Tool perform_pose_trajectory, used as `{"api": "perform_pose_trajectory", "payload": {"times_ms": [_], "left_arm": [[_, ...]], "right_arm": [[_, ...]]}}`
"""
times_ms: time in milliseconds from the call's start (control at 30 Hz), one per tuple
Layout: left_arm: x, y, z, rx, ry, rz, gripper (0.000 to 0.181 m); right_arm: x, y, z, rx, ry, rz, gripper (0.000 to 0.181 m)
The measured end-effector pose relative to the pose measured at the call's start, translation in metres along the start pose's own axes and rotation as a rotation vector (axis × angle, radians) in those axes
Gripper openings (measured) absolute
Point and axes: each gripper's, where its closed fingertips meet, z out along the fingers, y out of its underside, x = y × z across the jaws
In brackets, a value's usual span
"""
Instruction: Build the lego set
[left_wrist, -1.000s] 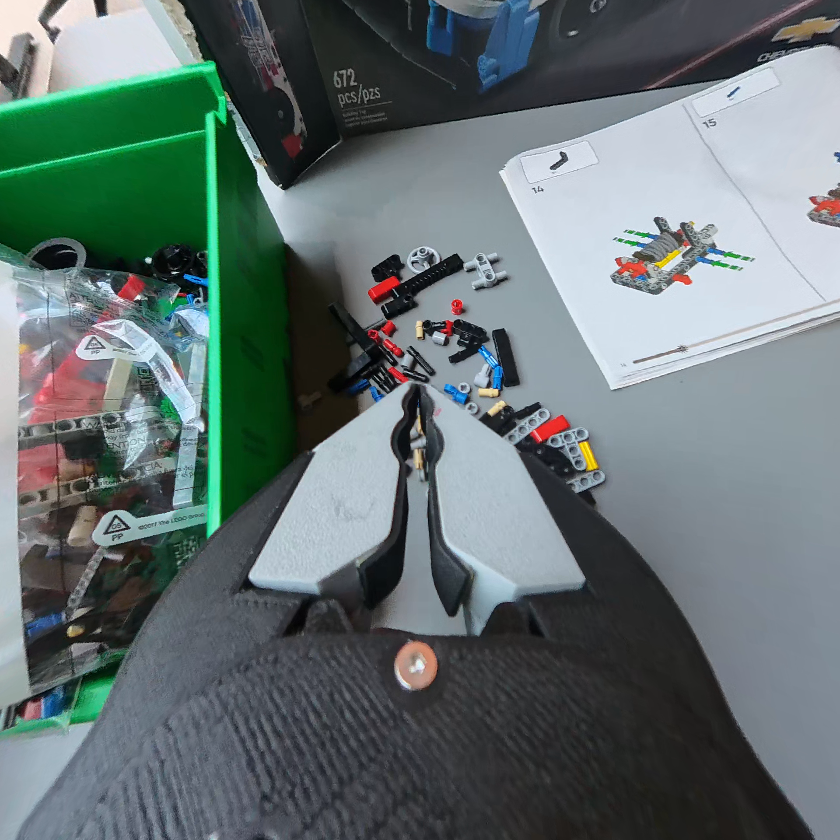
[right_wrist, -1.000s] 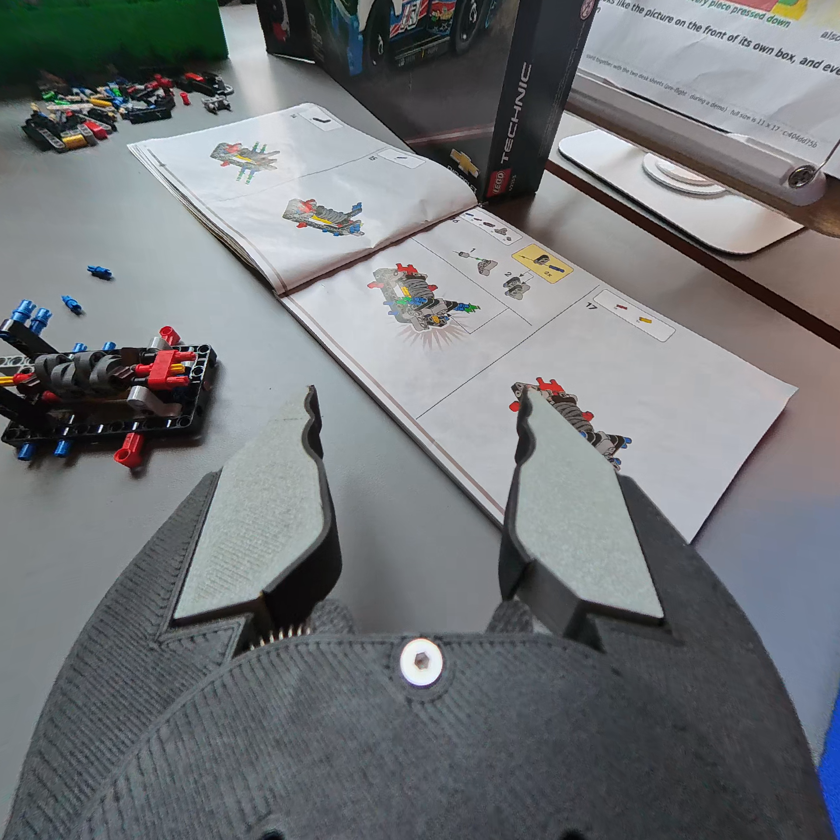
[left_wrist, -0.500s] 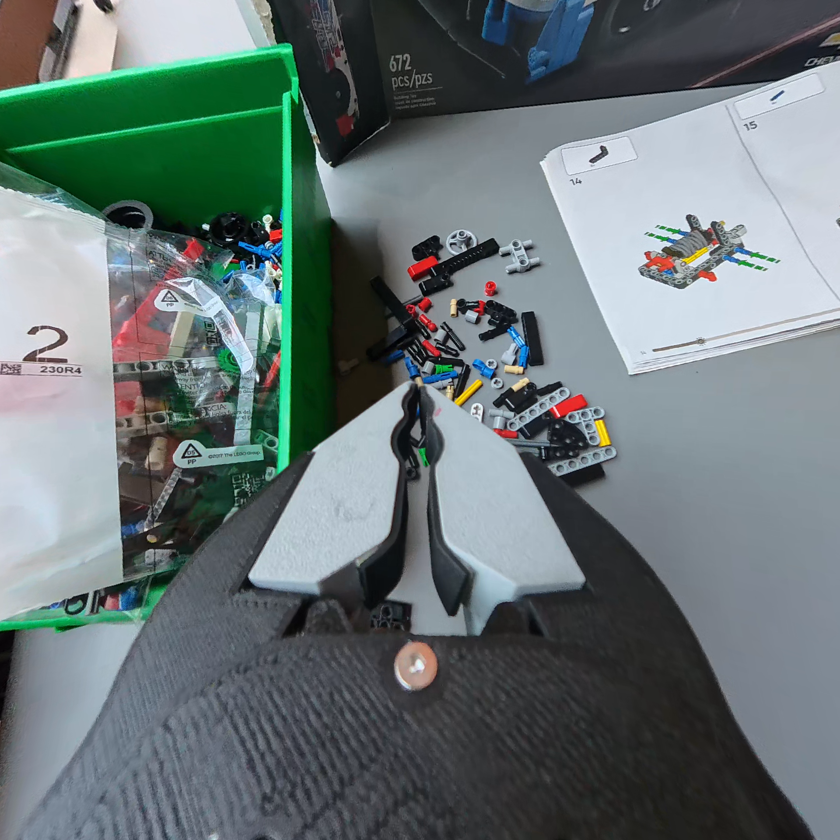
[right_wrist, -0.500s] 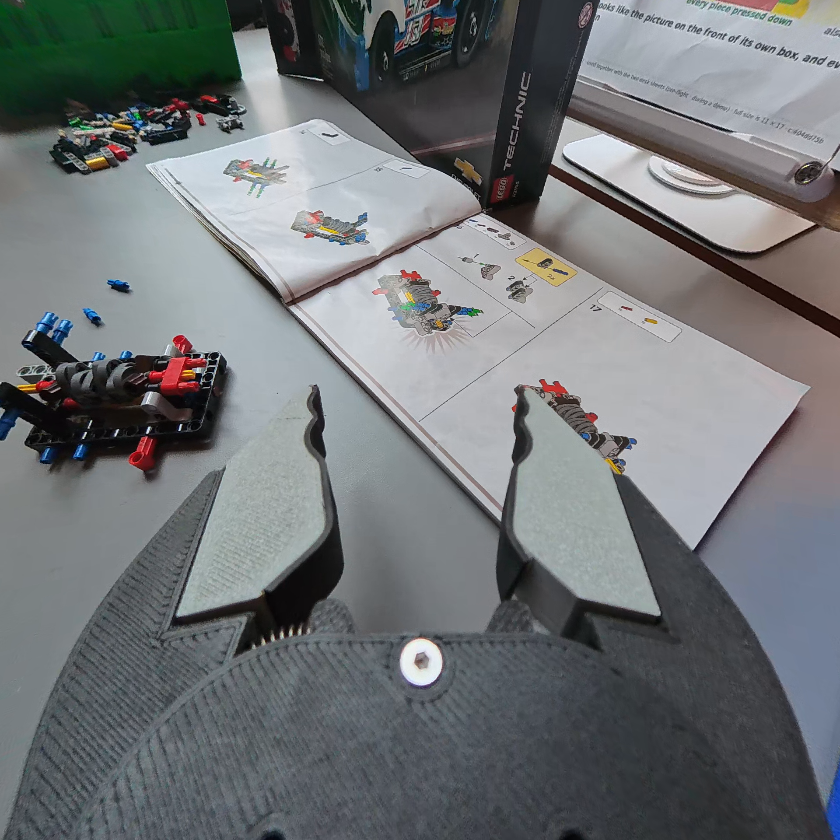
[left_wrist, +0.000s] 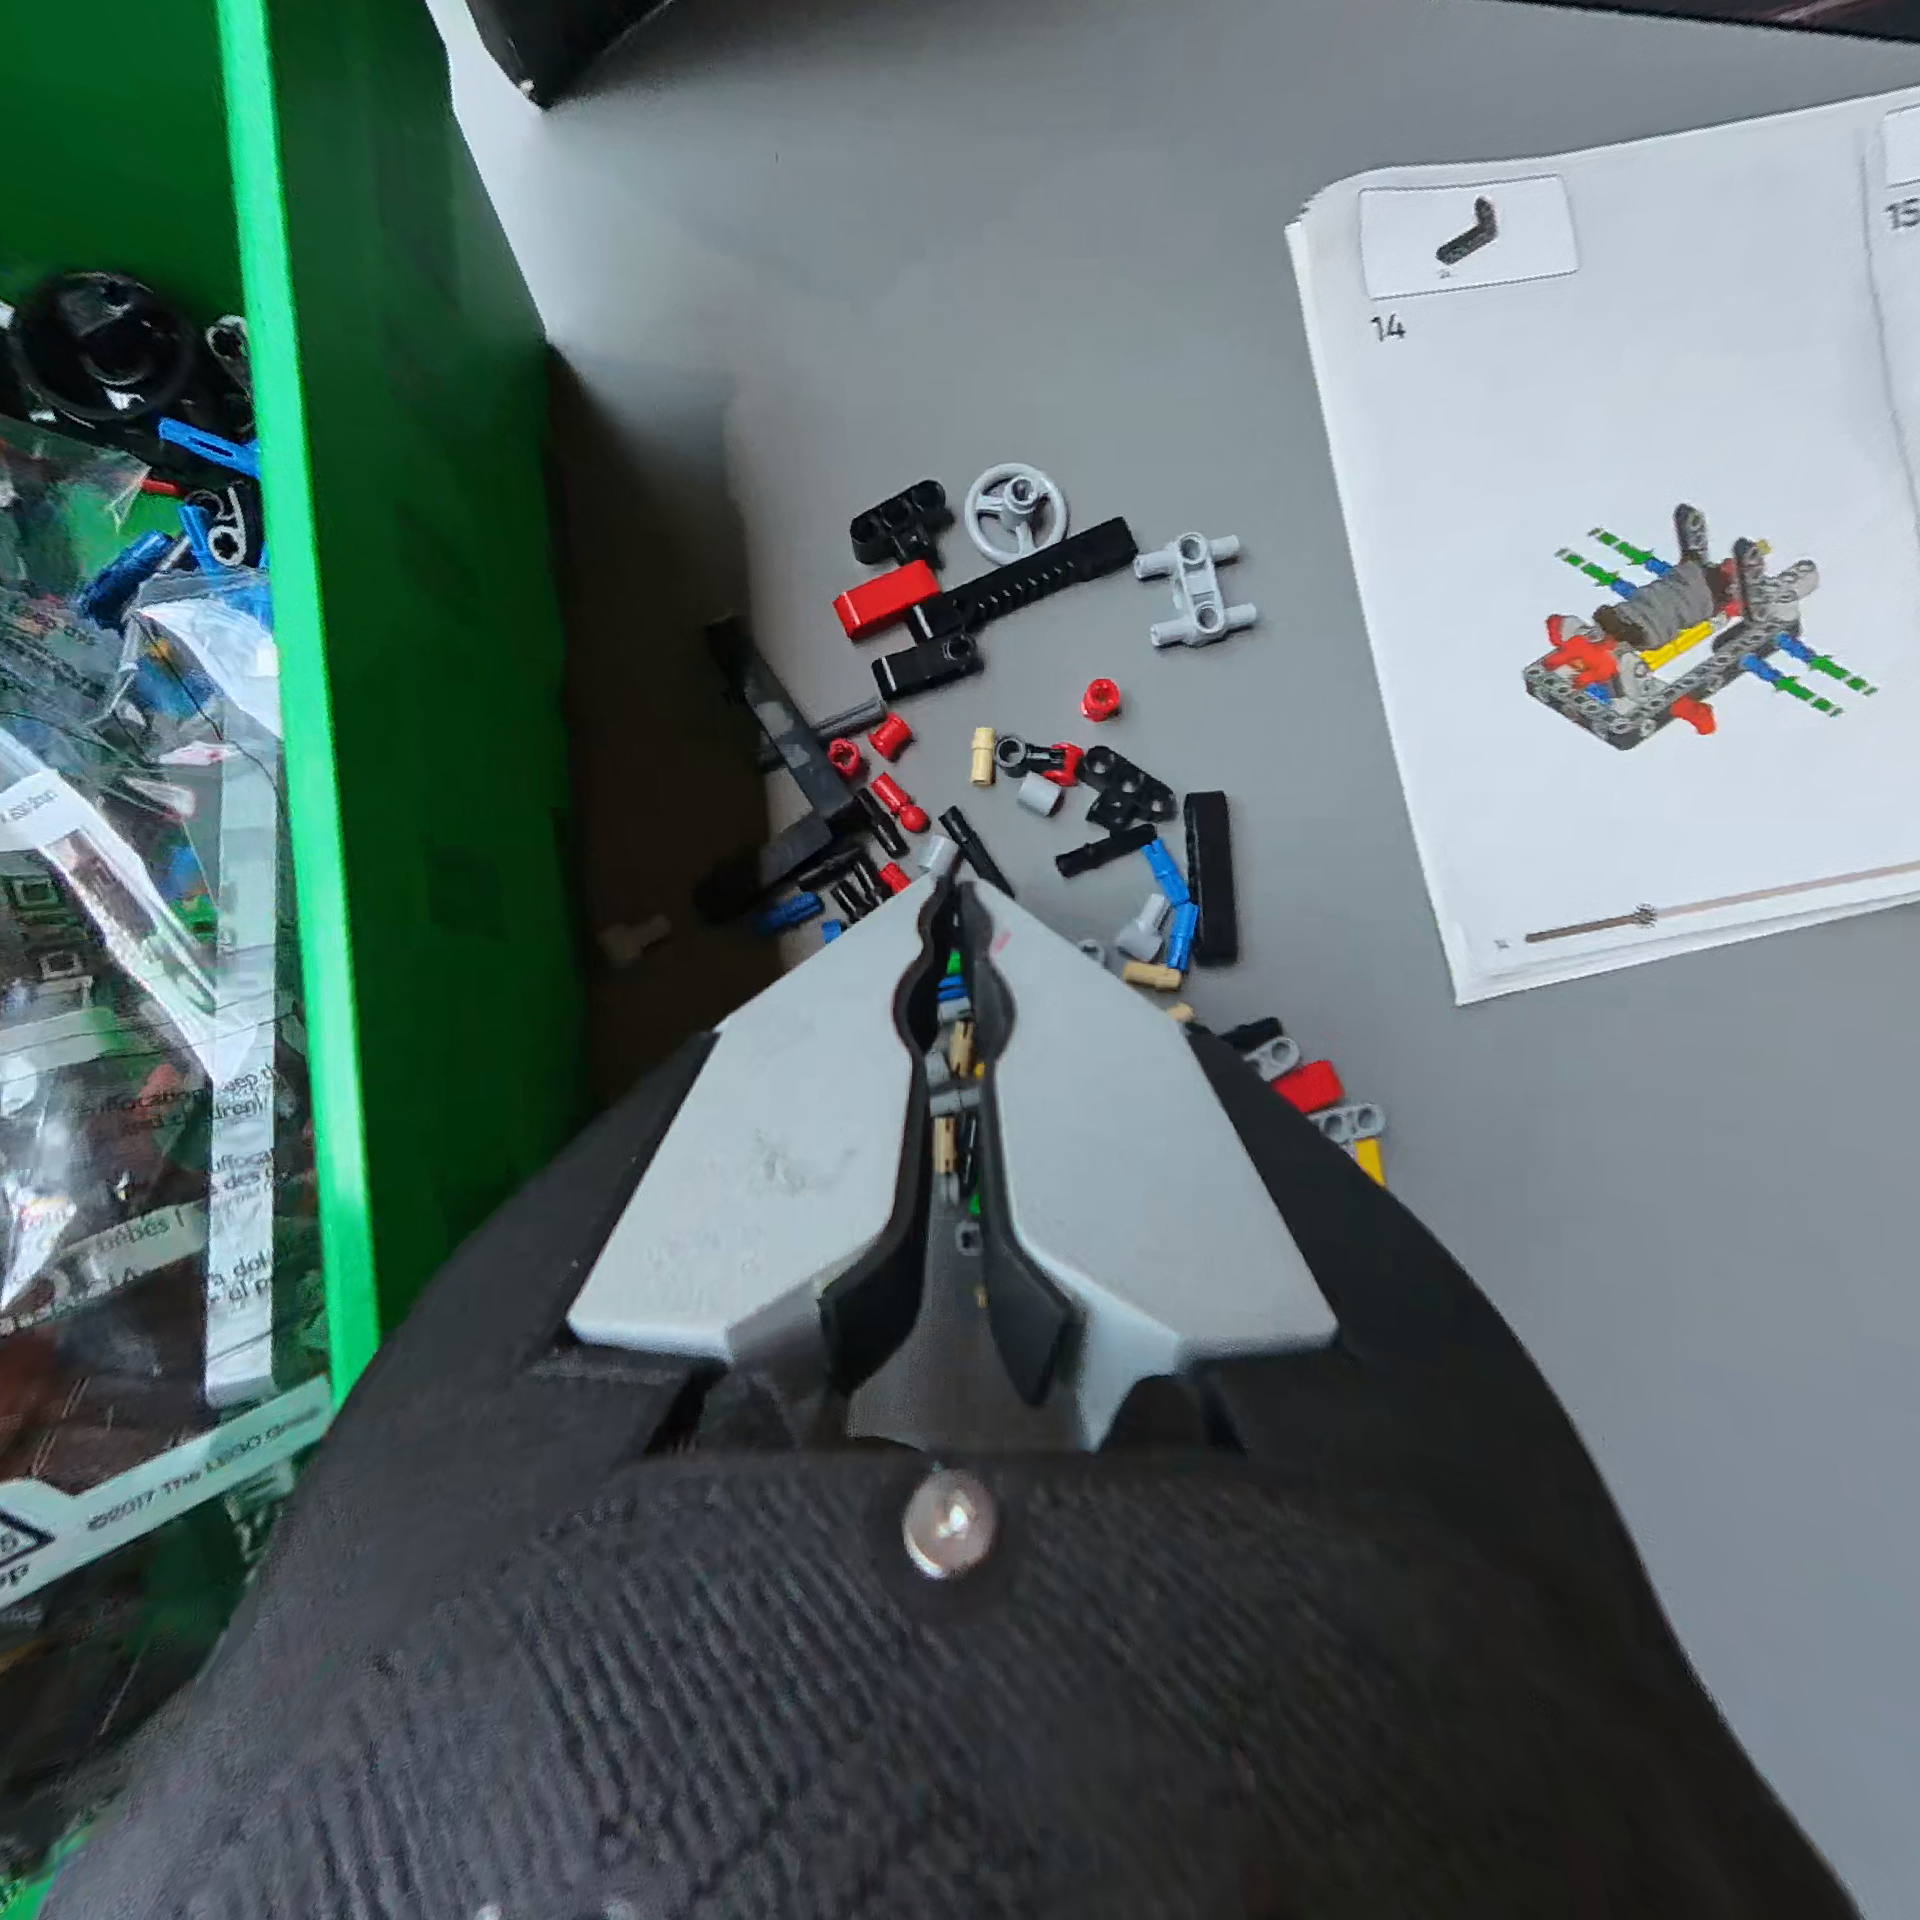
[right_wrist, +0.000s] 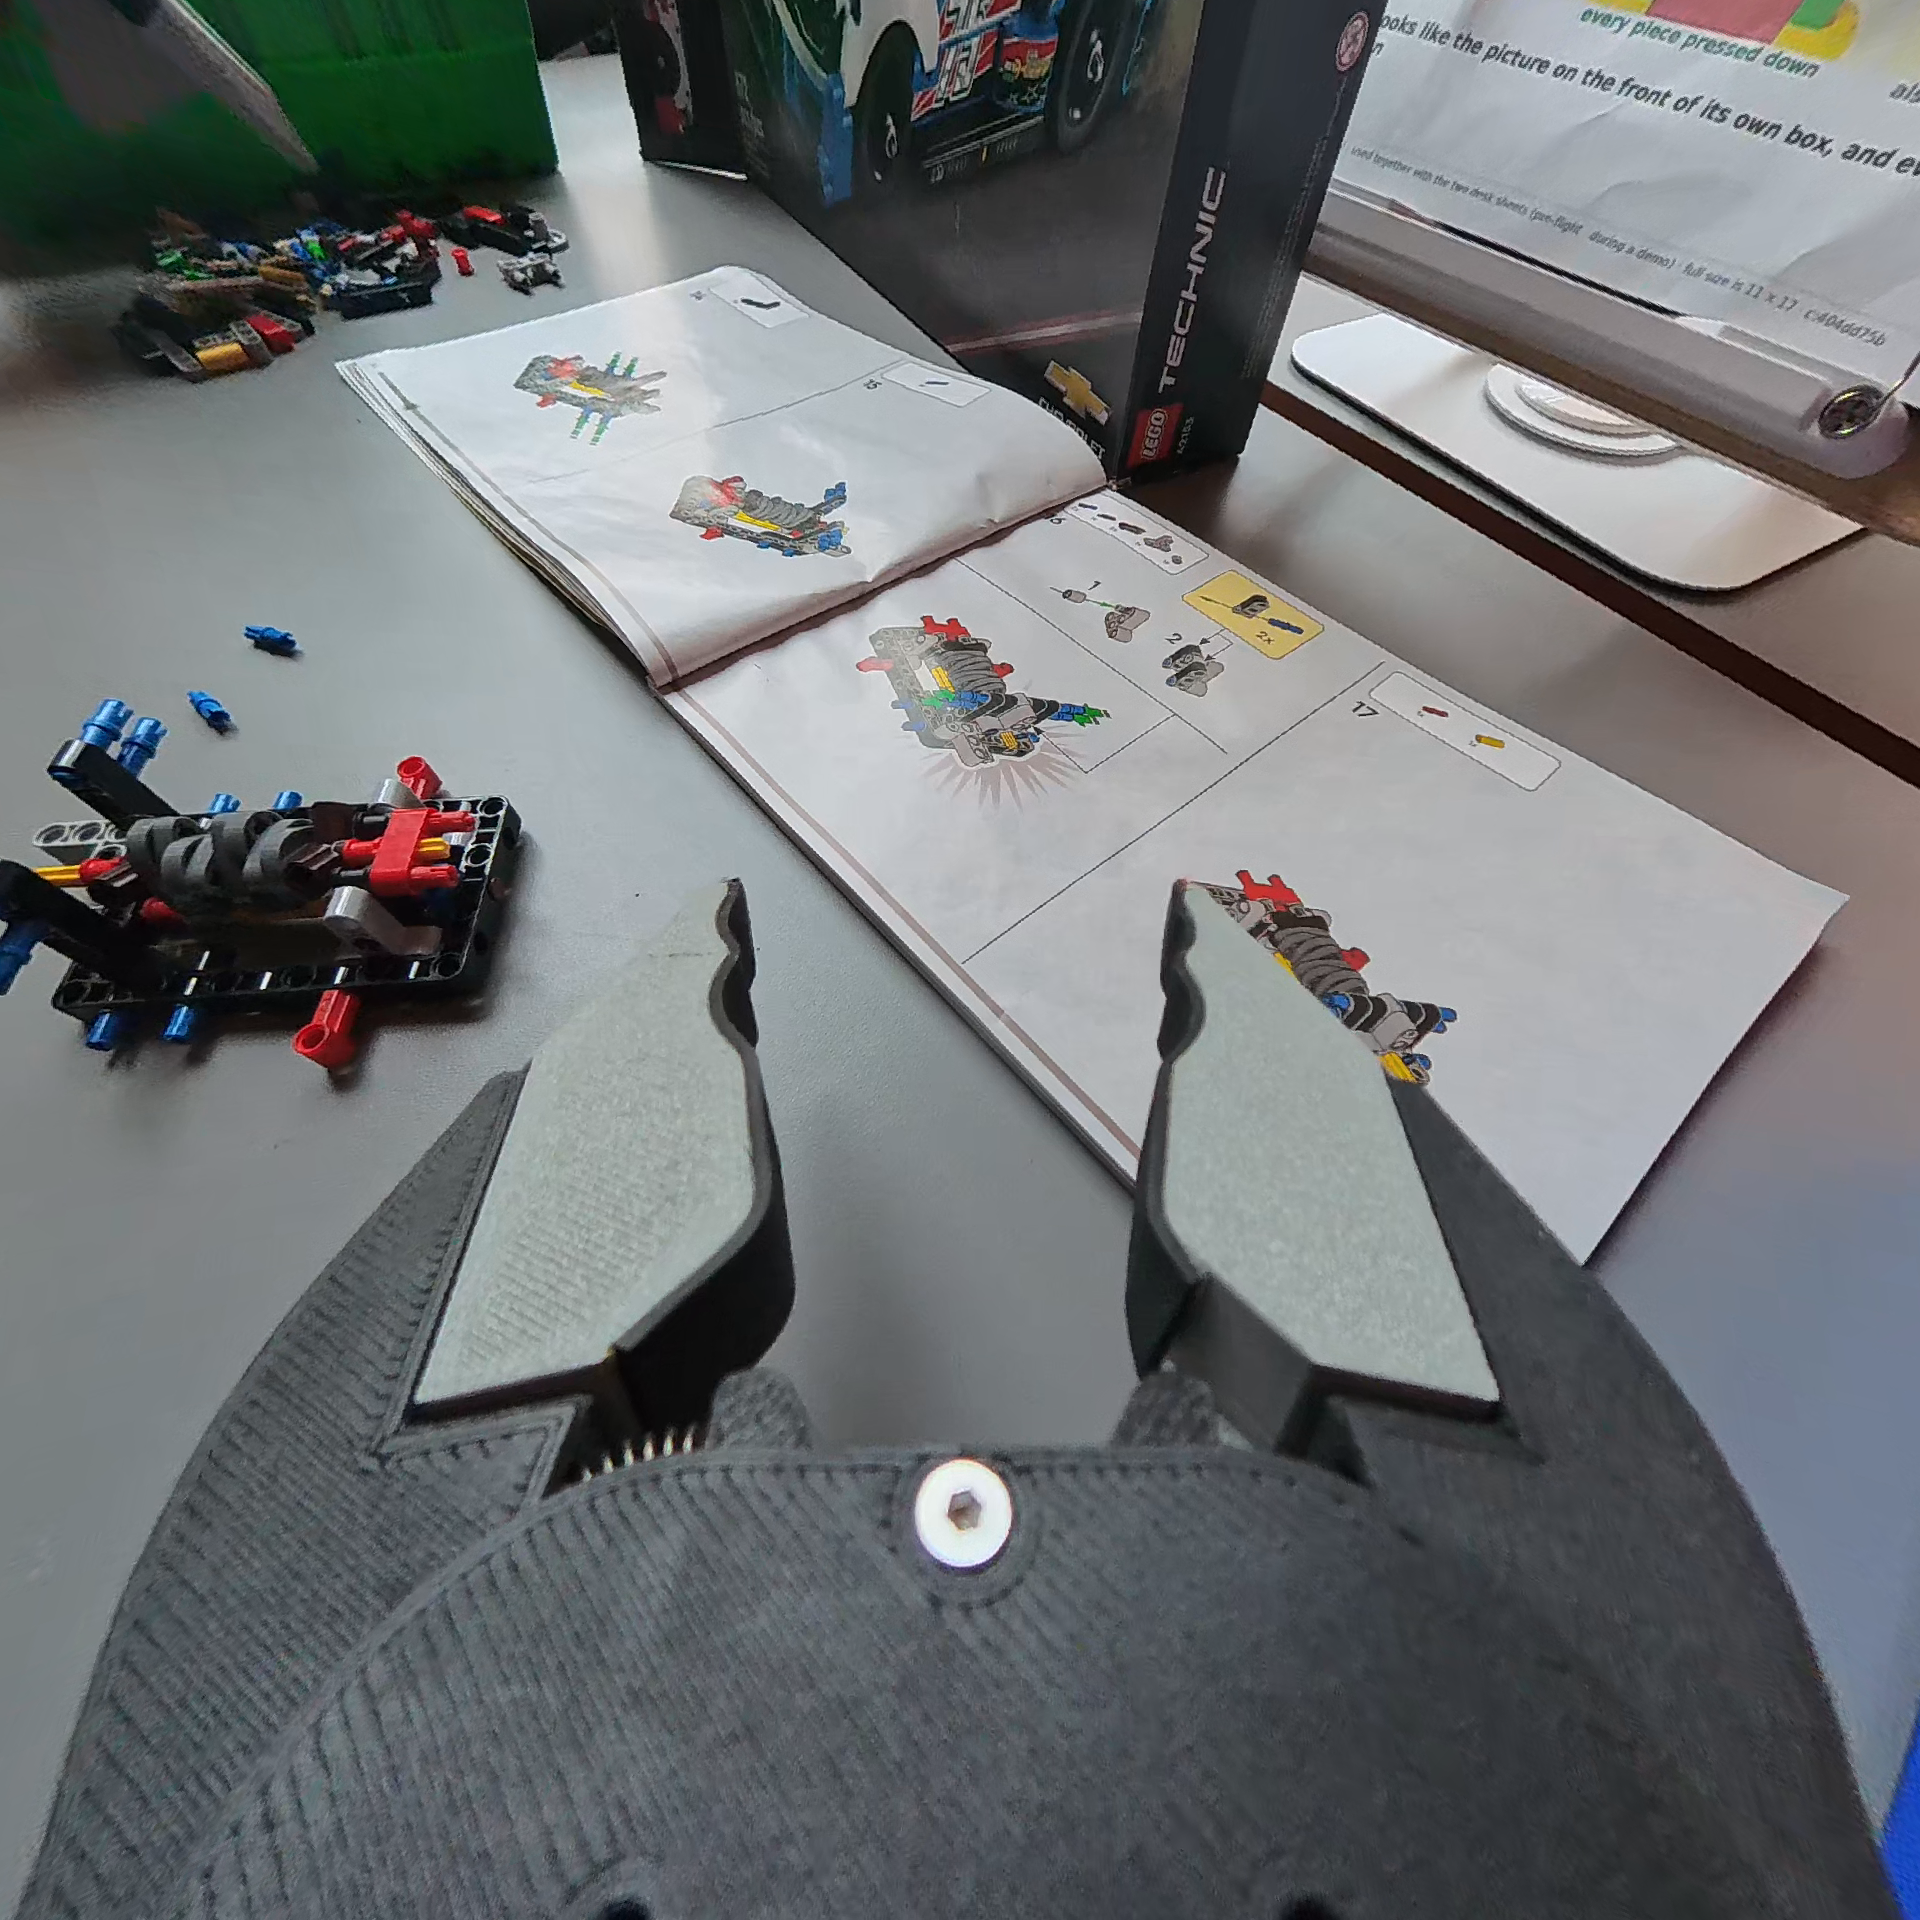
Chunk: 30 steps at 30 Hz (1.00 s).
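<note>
Left wrist view: the left gripper (left_wrist: 954, 904), fingers pressed together and seemingly empty, hovers over the loose Technic pieces (left_wrist: 1039, 748) beside the green bin (left_wrist: 312, 727).

Right wrist view: the right gripper (right_wrist: 956, 914) gapes wide, empty, near the partly built chassis (right_wrist: 270, 894) and instruction booklet (right_wrist: 1143, 831); most building remains.

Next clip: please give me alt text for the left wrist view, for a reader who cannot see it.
The left gripper, its two grey fingers closed together, hangs over a scatter of small loose Lego pieces on a grey table. A green bin holding bagged parts stands to the left of the pieces, and an open instruction booklet lies to the right.
</note>
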Motion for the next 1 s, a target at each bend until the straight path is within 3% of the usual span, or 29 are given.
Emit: {"api": "perform_pose_trajectory", "payload": {"times_ms": [300,1000], "left_arm": [[-0.013,0.013,0.015,-0.142,-0.064,0.003,0.0],[-0.013,0.017,0.023,-0.211,-0.052,0.043,0.003]], "right_arm": [[0.003,-0.002,-0.002,0.017,-0.016,0.049,0.072],[0.0,-0.002,-0.002,0.019,-0.025,0.028,0.068]]}}
